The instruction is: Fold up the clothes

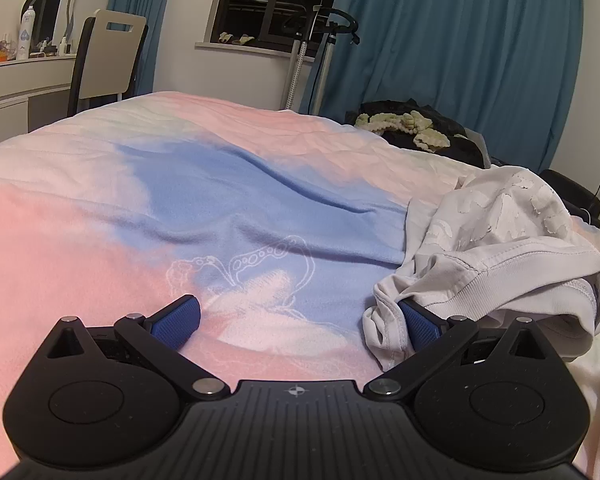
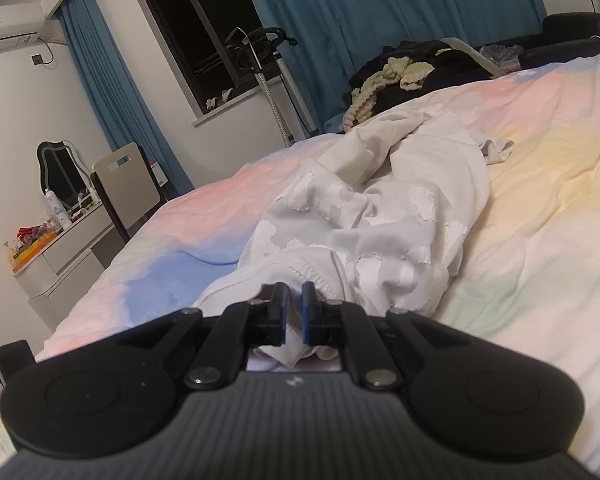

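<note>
A crumpled white garment [image 1: 496,240] with raised white patches lies on the right side of the bed. My left gripper [image 1: 300,320] is open, low over the blanket. Its right finger's blue pad [image 1: 420,326] touches a bunched edge of the garment, and its left pad rests on bare blanket. In the right wrist view the same garment [image 2: 380,224] stretches away up the bed. My right gripper [image 2: 295,308] is shut on the garment's ribbed hem, with white fabric pinched between its blue pads and hanging below them.
The bed carries a pink, blue and yellow blanket [image 1: 204,184]. A black pile with pale knitted fabric [image 1: 416,128] lies at the far edge. A chair [image 1: 108,60] and white dresser [image 1: 16,84] stand left. Blue curtains [image 1: 460,48] and a garment steamer [image 1: 320,40] stand behind.
</note>
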